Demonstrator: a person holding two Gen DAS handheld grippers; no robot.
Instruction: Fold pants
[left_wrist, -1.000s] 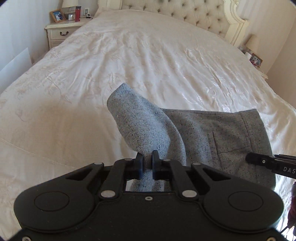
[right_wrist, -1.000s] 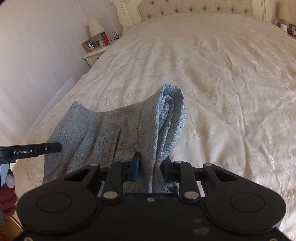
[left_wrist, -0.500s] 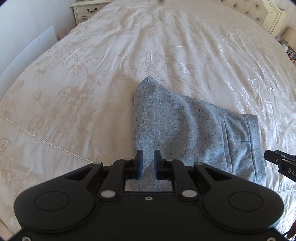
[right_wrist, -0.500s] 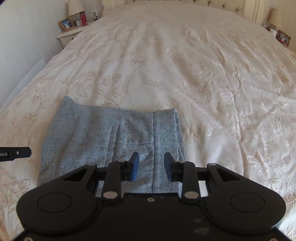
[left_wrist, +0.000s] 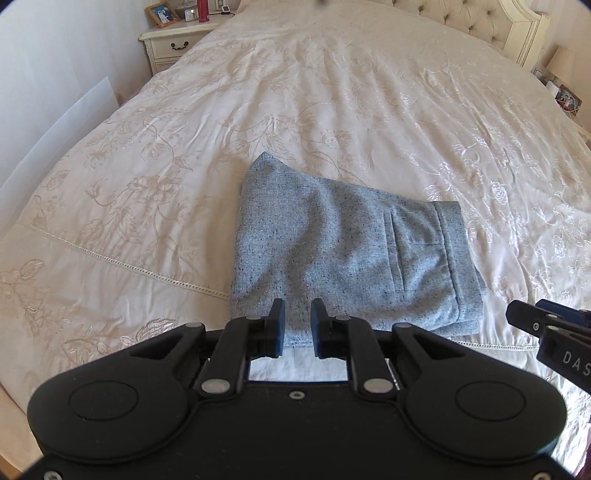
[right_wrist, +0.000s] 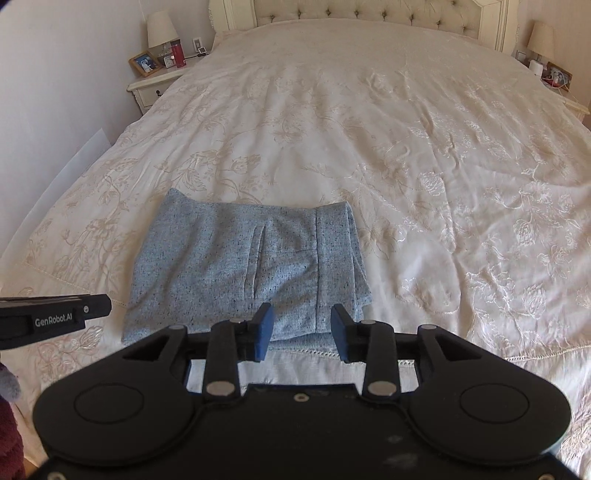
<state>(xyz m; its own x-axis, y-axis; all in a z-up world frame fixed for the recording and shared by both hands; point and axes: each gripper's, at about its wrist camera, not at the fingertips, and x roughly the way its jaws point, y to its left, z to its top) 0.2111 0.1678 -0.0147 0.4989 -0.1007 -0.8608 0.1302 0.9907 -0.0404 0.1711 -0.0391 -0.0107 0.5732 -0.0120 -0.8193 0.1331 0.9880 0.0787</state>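
The grey speckled pants (left_wrist: 343, 254) lie folded into a flat rectangle on the cream bedspread (left_wrist: 332, 92), near the foot of the bed. In the right wrist view the pants (right_wrist: 243, 266) show a pocket slit and the waistband on their right side. My left gripper (left_wrist: 297, 323) hovers over the near left edge of the fold, jaws opening, nothing pinched between them. Over the near right edge my right gripper (right_wrist: 301, 325) stands wider, jaws opening too, free of the cloth. Each gripper's tip shows at the edge of the other's view.
A tufted headboard (right_wrist: 369, 13) stands at the far end of the bed. A nightstand (right_wrist: 155, 86) with a lamp, a photo frame and a red bottle is at the far left; another nightstand (right_wrist: 554, 79) at the far right. A white panel (left_wrist: 55, 125) leans against the left wall.
A second ago both grippers were shut on a lifted fold of the pants. They laid it down flat, let go, and drew back toward the foot of the bed.
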